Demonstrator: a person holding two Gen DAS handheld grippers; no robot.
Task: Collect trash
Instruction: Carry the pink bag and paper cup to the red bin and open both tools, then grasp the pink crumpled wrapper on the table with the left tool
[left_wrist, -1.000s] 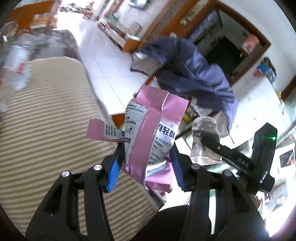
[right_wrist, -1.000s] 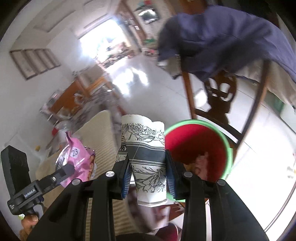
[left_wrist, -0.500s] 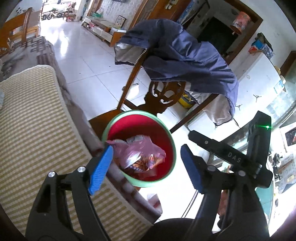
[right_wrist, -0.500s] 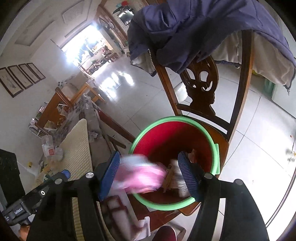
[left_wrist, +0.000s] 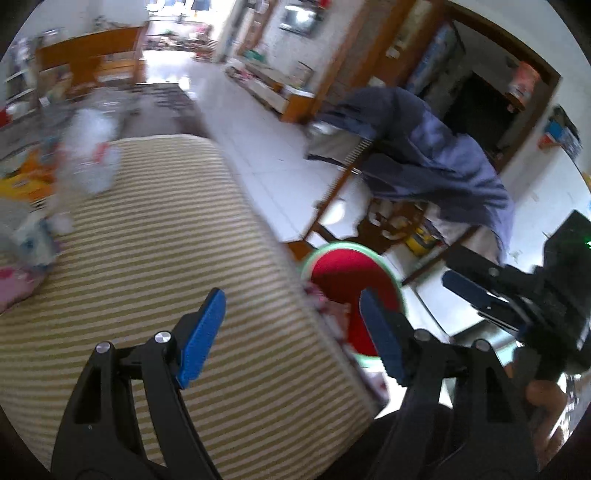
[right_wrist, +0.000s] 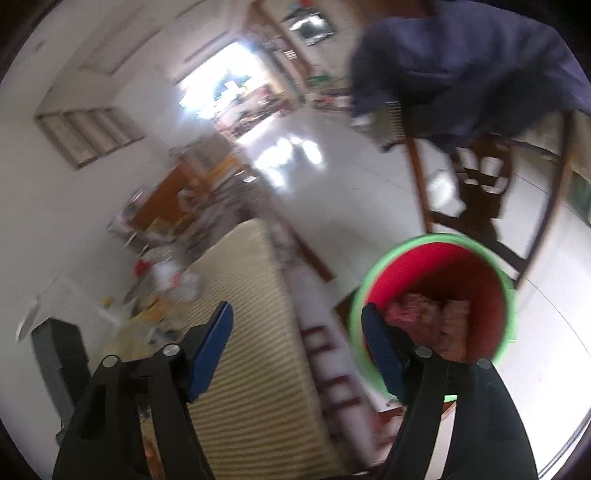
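A red bin with a green rim (left_wrist: 354, 266) (right_wrist: 465, 266) stands by the edge of the striped table (left_wrist: 147, 258) (right_wrist: 251, 369), with pink wrappers (right_wrist: 406, 310) and other trash inside. My left gripper (left_wrist: 291, 325) is open and empty over the table's right edge. My right gripper (right_wrist: 297, 339) is open and empty, between the table and the bin; it also shows in the left wrist view (left_wrist: 476, 291). Blurred trash lies at the table's far end: a clear plastic bottle (left_wrist: 88, 155), a pink wrapper (left_wrist: 14, 288) and yellow packets (left_wrist: 22, 181).
A wooden chair (right_wrist: 480, 177) draped with a blue jacket (left_wrist: 424, 155) (right_wrist: 461, 62) stands just behind the bin. White tiled floor (left_wrist: 266, 155) runs beyond the table toward wooden furniture (left_wrist: 88, 59) at the back.
Both grippers let go of their trash, the pink wrapper and the paper cup, into the bin. Both views have since swung left, back toward the table.
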